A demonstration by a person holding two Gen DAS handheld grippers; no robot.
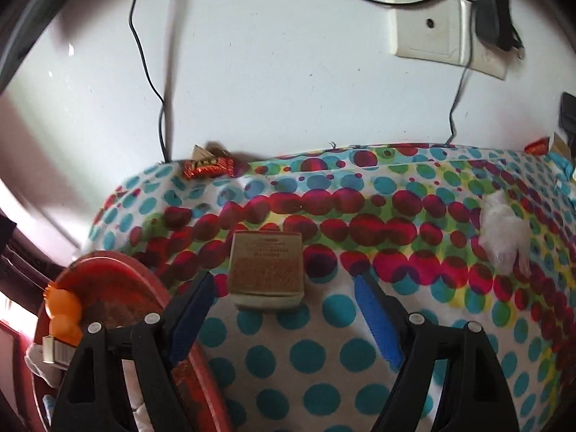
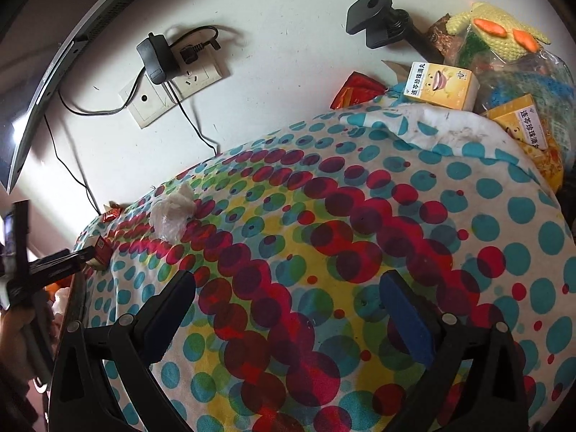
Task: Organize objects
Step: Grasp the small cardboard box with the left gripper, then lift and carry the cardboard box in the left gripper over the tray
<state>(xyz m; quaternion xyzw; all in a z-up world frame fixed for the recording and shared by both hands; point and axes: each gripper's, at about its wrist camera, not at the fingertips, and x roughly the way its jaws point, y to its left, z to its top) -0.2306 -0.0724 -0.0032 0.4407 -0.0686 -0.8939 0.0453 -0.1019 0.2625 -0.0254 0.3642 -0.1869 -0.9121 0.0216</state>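
presently: left claw (image 1: pixel 284 309) spread wide, empty, small tan box (image 1: pixel 266 270) just ahead at frame centre on the dotted worktop (image 1: pixel 324 360). box lies flat, long axis running up-frame, printed face up. right claw (image 2: pixel 288 320) wide, empty. done, seemingly: several items on red tray (image 1: pixel 118 273), lower left. left: box, red wrapper (image 1: pixel 208 167) upper left, white wad (image 1: pixel 504 234) at right.

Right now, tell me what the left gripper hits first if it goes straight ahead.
Probably the small tan box: it stands on the dotted cloth between and just beyond the open left gripper. Depth is hard to judge.
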